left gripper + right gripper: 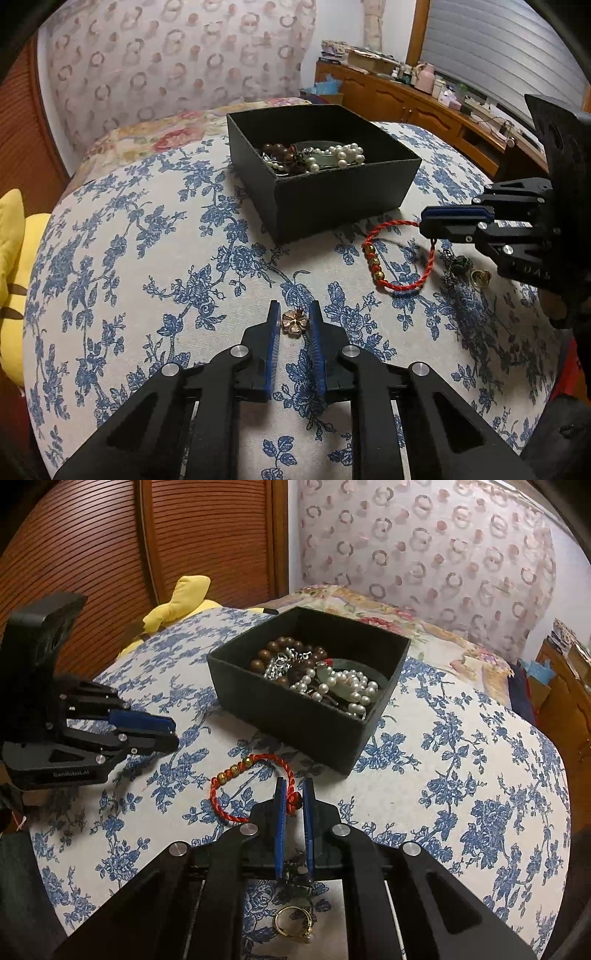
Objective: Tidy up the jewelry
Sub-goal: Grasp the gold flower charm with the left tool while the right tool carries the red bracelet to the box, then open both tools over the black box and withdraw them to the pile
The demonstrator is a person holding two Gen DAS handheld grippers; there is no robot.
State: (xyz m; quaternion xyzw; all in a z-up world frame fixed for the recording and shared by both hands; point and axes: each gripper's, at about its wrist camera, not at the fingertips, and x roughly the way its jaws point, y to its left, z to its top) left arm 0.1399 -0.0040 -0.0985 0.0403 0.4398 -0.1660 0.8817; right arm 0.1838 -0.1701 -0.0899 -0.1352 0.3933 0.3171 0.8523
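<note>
Jaws on the left gripper stand narrow, their blue pads flanking a small copper flower charm on the bed; whether the pads actually press it, I cannot tell. The right gripper has its jaws nearly shut on the knot of a red cord bracelet, the rest of the loop trailing on the cloth to its left.

The bracelet is twisted red cord with a few gold beads along one side. The charm has rounded petals.

Behind both sits a black box, open-topped, holding pearls, brown wooden beads and a silvery chain. A gold ring and a dark trinket lie close under the right gripper.

Blue-flowered cloth lies bare to the left of the box. The bed's edge curves away close on the right.
</note>
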